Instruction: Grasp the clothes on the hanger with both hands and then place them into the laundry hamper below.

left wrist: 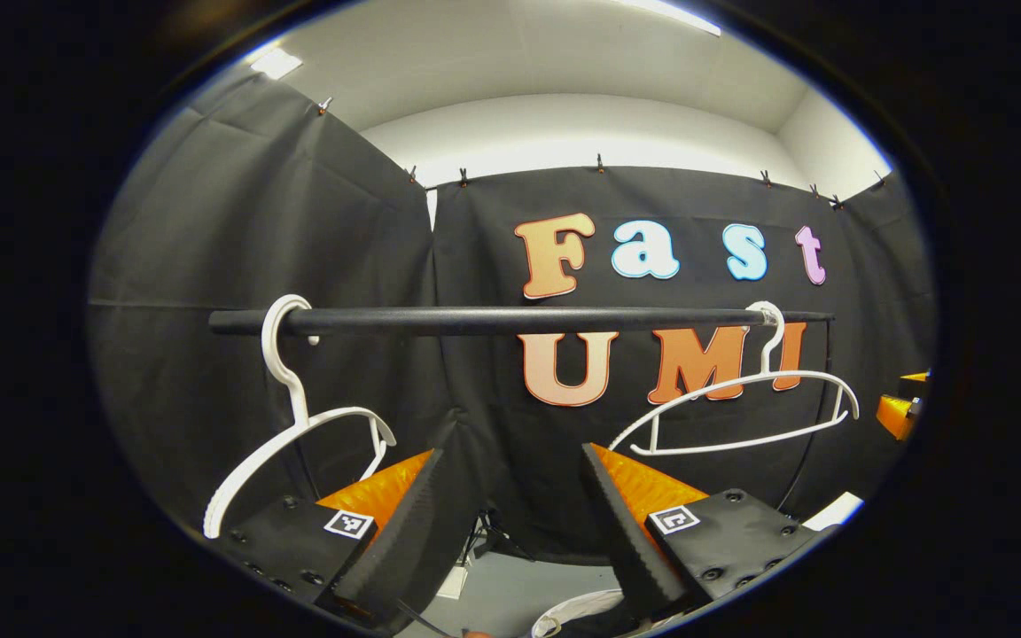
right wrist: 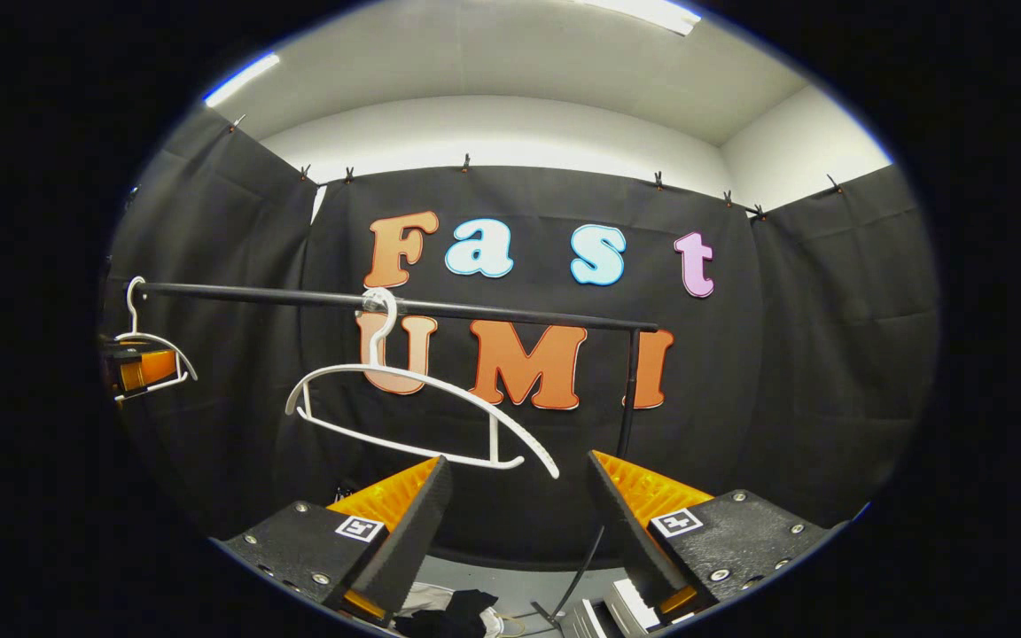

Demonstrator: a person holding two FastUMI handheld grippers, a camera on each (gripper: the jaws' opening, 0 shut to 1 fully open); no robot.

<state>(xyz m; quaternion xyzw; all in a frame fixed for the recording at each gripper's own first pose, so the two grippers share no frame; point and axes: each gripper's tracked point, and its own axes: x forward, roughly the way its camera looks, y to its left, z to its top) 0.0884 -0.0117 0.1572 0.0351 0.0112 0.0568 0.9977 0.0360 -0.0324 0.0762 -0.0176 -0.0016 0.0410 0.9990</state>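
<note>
In the left gripper view, a black rail [left wrist: 510,320] runs level from left to right across the booth, and two bare white hangers hook over it. The left hanger [left wrist: 298,434] hangs near the rail's left end, turned almost edge-on, so its long axis slants from its hook down toward the lower left; its lower tip is partly hidden behind the left gripper's body. The right hanger [left wrist: 741,412] hangs near the rail's right end, seen nearly broadside, its long axis lying left to right and tipped slightly. The left gripper [left wrist: 510,532] sits below the rail between the two hangers, jaws spread wide with nothing between them. At the bottom edge, between and under the fingers, a bit of white cloth [left wrist: 577,611] is cut off and hard to identify. At the far right edge a small part of the other gripper [left wrist: 899,412] shows. In the right gripper view, the same rail [right wrist: 404,306] slopes slightly down to the right, ending at a vertical post [right wrist: 627,399]. The nearer hanger [right wrist: 422,412] hangs just above and left of the right gripper [right wrist: 519,527], which is released, fingers wide apart and empty. Low between those fingers, dark clothes [right wrist: 453,611] lie near the floor, cut off by the edge; whether they rest in a hamper cannot be told.
</note>
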